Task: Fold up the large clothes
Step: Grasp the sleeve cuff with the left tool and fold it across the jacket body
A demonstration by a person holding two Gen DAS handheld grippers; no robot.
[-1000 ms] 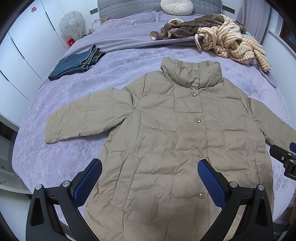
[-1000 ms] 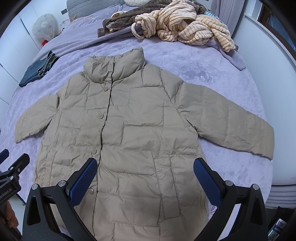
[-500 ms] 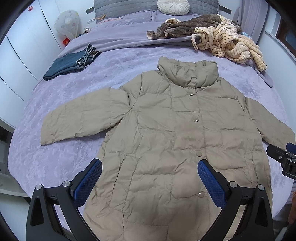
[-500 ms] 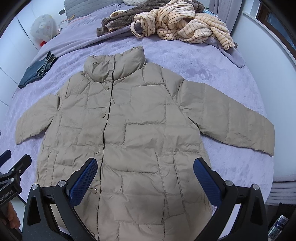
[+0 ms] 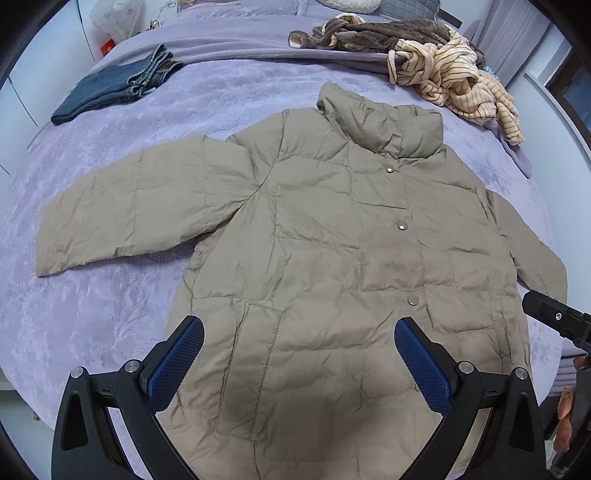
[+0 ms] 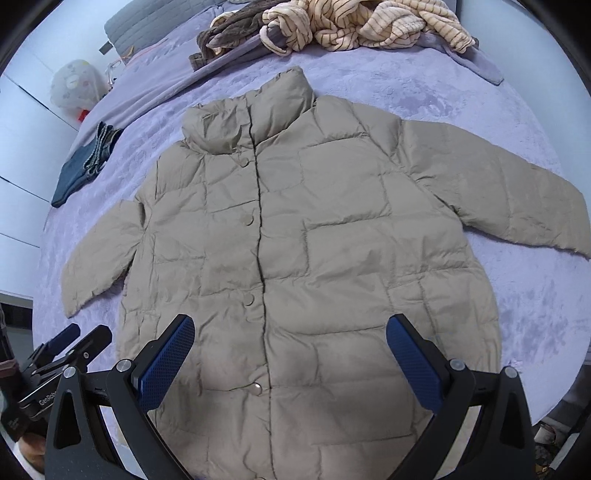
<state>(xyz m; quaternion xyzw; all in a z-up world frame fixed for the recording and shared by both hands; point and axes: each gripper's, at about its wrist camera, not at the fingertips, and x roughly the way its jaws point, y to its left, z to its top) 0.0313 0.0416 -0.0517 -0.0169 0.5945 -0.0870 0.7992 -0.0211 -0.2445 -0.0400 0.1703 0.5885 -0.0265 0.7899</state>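
a tan quilted puffer jacket (image 5: pixel 332 266) lies flat, front up, on the purple bedspread (image 5: pixel 92 314), taking up most of the near half of the bed. snaps shut down the middle, w/ the stand-up collar (image 5: pixel 384 125) pointing toward the head of the bed. both sleeves spread out to the sides: the one on the left of the left wrist view (image 5: pixel 129 206) stretches wide across the cover, the opposite one (image 6: pixel 509 195) angles off to the right in the right wrist view. hem end is nearest the cameras, partly hidden behind the claw frames.

left gripper (image 5: pixel 299 362) hovers over the lower left part of the jacket, blue pads (image 5: pixel 177 362) spread wide, nothing btwn them, not touching fabric as far as can be seen. right gripper (image 6: pixel 291 358) hangs over the lower front near the bottom snap, also wide open and holding nothing. each claw shows at the edge of the other's view; a bit of a hand (image 5: pixel 565 424) at the right edge of the left wrist view.

further out: folded blue jeans (image 5: pixel 110 88) on the far left of the bed, well apart from the jacket. a heap of cream striped fabric (image 5: pixel 458 81) and a brown fuzzy garment (image 5: pixel 369 33) near the pillows, just past the collar. white cabinet fronts (image 6: pixel 18 155) along the left side.
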